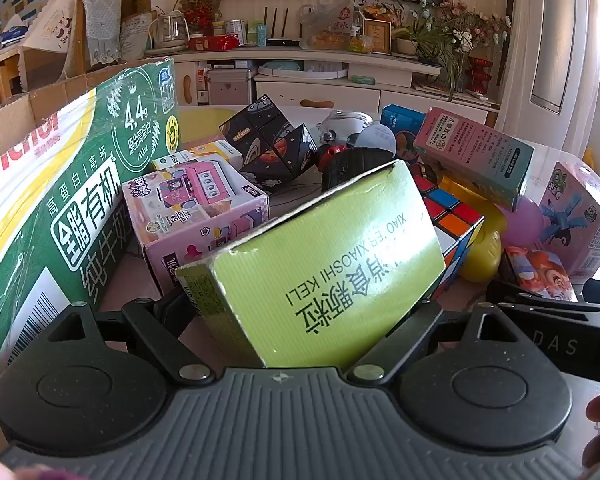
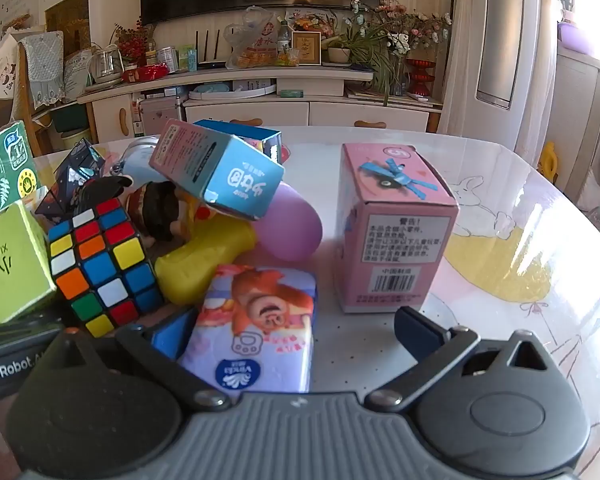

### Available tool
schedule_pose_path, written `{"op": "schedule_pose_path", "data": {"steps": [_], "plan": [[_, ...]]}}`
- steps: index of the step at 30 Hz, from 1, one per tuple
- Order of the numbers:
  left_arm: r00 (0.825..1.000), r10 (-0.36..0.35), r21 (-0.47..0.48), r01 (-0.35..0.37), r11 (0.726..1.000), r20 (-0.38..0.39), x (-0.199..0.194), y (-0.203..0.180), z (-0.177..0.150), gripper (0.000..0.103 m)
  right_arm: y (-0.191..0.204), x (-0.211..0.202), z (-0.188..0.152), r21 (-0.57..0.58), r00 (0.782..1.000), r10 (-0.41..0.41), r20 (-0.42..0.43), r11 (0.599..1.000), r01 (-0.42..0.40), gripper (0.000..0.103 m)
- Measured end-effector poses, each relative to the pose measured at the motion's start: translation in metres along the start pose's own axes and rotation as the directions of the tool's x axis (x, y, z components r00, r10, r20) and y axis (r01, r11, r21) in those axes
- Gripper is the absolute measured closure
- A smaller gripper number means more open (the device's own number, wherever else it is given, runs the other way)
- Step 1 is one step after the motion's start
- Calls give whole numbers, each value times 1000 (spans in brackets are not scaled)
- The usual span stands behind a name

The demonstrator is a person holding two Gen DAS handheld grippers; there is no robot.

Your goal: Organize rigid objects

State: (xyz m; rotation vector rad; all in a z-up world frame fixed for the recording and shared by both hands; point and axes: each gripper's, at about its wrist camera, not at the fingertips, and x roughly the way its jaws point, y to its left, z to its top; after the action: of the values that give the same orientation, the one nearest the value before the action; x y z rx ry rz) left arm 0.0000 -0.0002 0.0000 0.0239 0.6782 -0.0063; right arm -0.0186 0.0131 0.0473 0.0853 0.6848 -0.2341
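Observation:
A lime-green box stands tilted between the fingers of my left gripper, filling most of the gap. The jaws stand wide and the pads are hidden behind the box. It leans toward a Rubik's cube. My right gripper is open over the table, its blue pads bare. A purple carton with a cartoon bear lies flat between its fingers, close to the left one. The Rubik's cube and the green box sit just left of it.
A big green milk carton box walls the left side. A pink toy box, a dark space-print box, a tilted pink-and-blue box, an upright pink box, a yellow toy and a purple balloon crowd the table.

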Motion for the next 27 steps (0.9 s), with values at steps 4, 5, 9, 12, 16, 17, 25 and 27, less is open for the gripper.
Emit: {"op": "schedule_pose_path", "data": {"steps": [4, 5, 9, 12, 16, 17, 25, 27], "plan": [[1000, 5, -13, -5, 1000, -1, -6, 1, -5, 0, 0, -2, -3, -14, 1000, 7, -9, 1000, -7, 0], [1000, 3, -14, -3, 1000, -2, -6, 1, -6, 0, 0, -2, -3, -15, 1000, 6, -11, 1000, -6, 0], [1000, 0, -12, 0, 1000, -2, -15, 4, -14, 0, -7, -15, -13, -9, 1000, 11, -23, 1000, -11, 0], [1000, -7, -9, 6, 1000, -13, -26, 9, -21, 0, -7, -28, -21, -10, 1000, 4, -8, 1000, -4, 1], [1000, 3, -3, -3, 1000, 6, -44, 12, -29, 0, -6, -49, -21, -14, 999, 6, 51, 1000, -5, 1], [1000, 7, 3, -7, 1000, 17, -53, 13, -33, 0, -7, -55, -21, -13, 998, 9, 68, 1000, -8, 1], [998, 15, 4, -15, 1000, 68, -101, 34, -26, 0, -2, -92, -23, -35, 993, 15, 115, 999, -11, 1], [997, 17, 5, -18, 1000, 78, -111, 39, -25, 0, 3, -108, -24, -53, 991, 26, 133, 998, -19, 1]]}}
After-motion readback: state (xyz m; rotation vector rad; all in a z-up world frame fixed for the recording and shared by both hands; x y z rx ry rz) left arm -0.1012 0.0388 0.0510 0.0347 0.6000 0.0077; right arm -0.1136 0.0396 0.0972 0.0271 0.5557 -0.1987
